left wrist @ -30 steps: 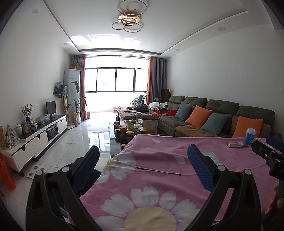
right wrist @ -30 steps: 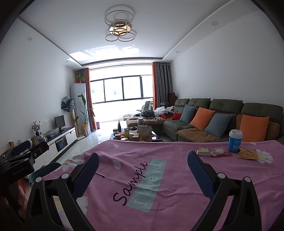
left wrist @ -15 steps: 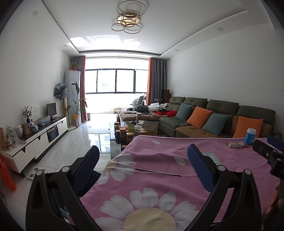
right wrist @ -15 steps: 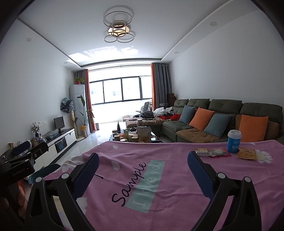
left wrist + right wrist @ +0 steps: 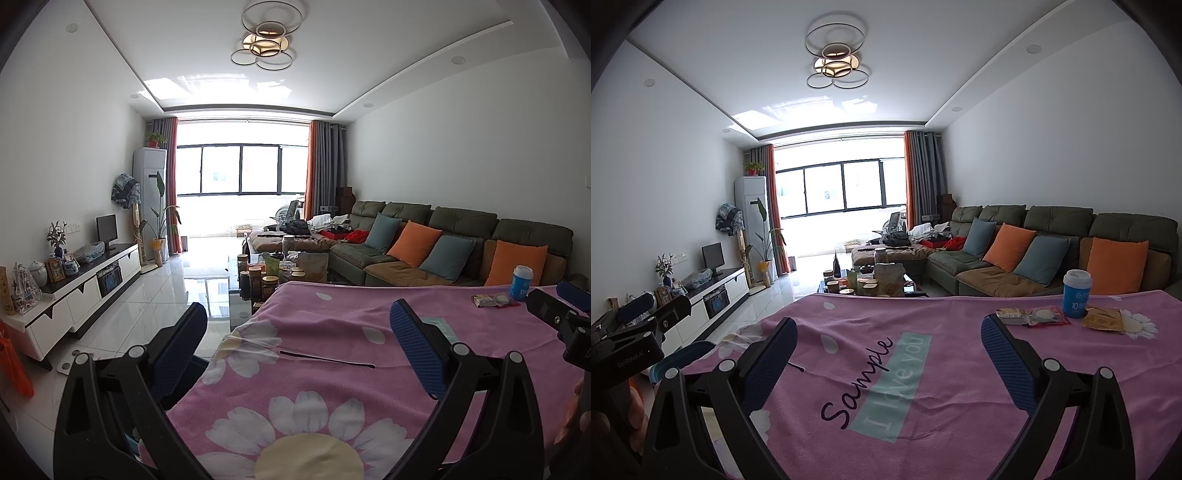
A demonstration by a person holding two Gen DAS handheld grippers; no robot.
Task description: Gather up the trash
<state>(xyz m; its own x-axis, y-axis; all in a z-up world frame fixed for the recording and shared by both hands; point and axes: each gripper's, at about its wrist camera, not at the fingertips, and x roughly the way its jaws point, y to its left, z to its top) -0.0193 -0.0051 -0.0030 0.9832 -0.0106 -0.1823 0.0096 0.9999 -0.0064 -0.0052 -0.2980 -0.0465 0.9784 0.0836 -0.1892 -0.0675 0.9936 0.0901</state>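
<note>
A pink flowered cloth (image 5: 923, 317) covers the table. At its far right lie trash items: a blue paper cup (image 5: 1076, 293), a beige wrapper (image 5: 1012, 316), a red-edged wrapper (image 5: 1047, 316) and an orange-brown wrapper (image 5: 1102, 319). The cup (image 5: 521, 282) and wrappers (image 5: 493, 300) also show in the left wrist view. A thin black stick (image 5: 325, 360) lies on the cloth near the left side. My left gripper (image 5: 295, 317) is open and empty above the flower print. My right gripper (image 5: 888, 328) is open and empty over the printed text, short of the wrappers.
A teal-rimmed object (image 5: 679, 356) sits just off the table's left edge. Beyond the table stand a cluttered glass coffee table (image 5: 273, 273), a green sofa with cushions (image 5: 1034, 251) on the right and a white TV cabinet (image 5: 85, 288) on the left.
Both grippers have barely shifted and stay open. Nothing on the cloth has moved.
</note>
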